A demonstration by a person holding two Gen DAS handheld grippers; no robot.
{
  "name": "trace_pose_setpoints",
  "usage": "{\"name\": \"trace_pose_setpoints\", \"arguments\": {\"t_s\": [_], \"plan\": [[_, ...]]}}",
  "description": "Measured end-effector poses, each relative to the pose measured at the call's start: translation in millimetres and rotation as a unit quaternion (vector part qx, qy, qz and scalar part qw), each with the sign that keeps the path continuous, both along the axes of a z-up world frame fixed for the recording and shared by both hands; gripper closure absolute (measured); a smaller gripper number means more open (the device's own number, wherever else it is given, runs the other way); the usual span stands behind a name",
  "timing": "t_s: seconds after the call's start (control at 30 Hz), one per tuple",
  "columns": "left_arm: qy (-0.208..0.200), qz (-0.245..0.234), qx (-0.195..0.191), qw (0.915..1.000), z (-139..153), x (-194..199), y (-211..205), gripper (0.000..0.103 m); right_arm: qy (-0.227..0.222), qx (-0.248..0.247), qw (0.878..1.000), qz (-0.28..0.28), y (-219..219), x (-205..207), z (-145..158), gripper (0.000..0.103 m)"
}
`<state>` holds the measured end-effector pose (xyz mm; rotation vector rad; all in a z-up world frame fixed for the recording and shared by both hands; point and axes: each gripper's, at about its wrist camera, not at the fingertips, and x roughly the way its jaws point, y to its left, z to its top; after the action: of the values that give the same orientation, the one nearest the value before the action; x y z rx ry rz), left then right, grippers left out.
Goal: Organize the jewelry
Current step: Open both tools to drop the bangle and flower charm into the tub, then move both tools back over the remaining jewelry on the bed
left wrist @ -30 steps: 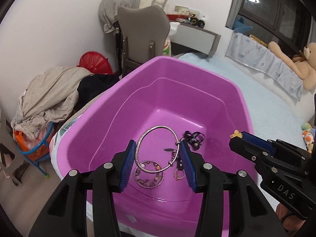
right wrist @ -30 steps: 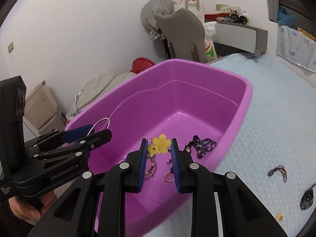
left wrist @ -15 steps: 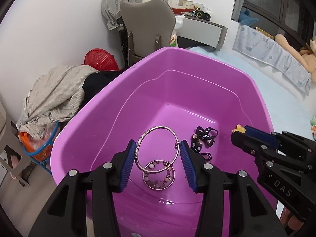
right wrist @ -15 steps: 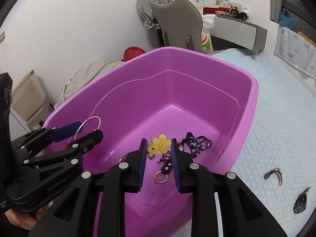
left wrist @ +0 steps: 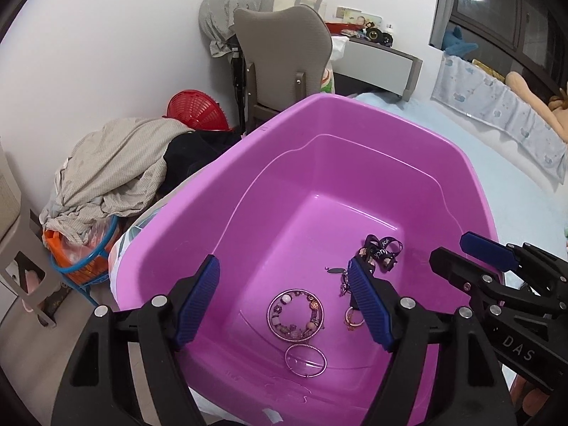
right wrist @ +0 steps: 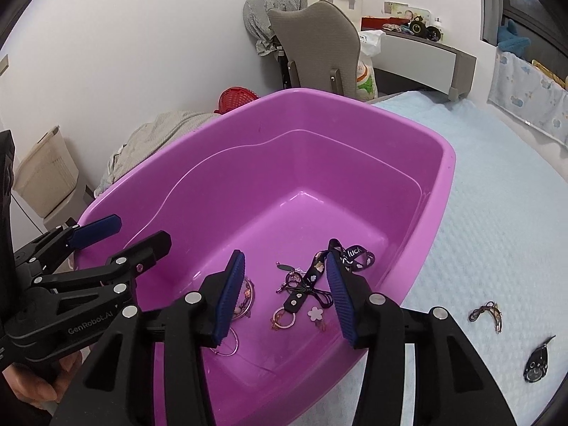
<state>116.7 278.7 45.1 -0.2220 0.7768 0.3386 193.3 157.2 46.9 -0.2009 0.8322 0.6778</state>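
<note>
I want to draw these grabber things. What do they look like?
Both are chunky black plastic. The left gripper and right gripper each have two fingers lined with ribbed dark blue pads and dotted with round silver bolts. White lettering marks their sides: "GenRobot.AI" on the left one, "DAS" on the right. No cables show.

Black handheld grippers with blue ribbed pads

Left gripper (left wrist: 284,301) and right gripper (right wrist: 285,293): silver screws; white lettering, seemingly "GenRobot.AI" and "DAS".
</note>
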Motion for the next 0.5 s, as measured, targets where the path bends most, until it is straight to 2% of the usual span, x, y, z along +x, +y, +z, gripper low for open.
{"name": "trace_pose_setpoints", "arguments": {"t_s": [0.33, 0.43, 0.5], "plan": [[-0.008, 0.004, 0.003, 1.0000, 8.0, -6.9, -2.5, 0.030, -0.003, 0.017, 1.000, -0.001, -6.8, -8.9, 10.9, 0.054], [-0.010, 0.007, 0.005, 0.9999, 13.0, -11.8, -4.7, 0.030, 0.001, 0.027, 1.000, -0.003, -12.2, -13.8, 16.0, 0.046], [-0.013, 0.008, 0.005, 0.9999, 16.5, -16.1, -6.2, 0.030, -0.002, 0.037, 0.999, -0.006, -17.6, -18.8, 20.2, 0.045]]}}
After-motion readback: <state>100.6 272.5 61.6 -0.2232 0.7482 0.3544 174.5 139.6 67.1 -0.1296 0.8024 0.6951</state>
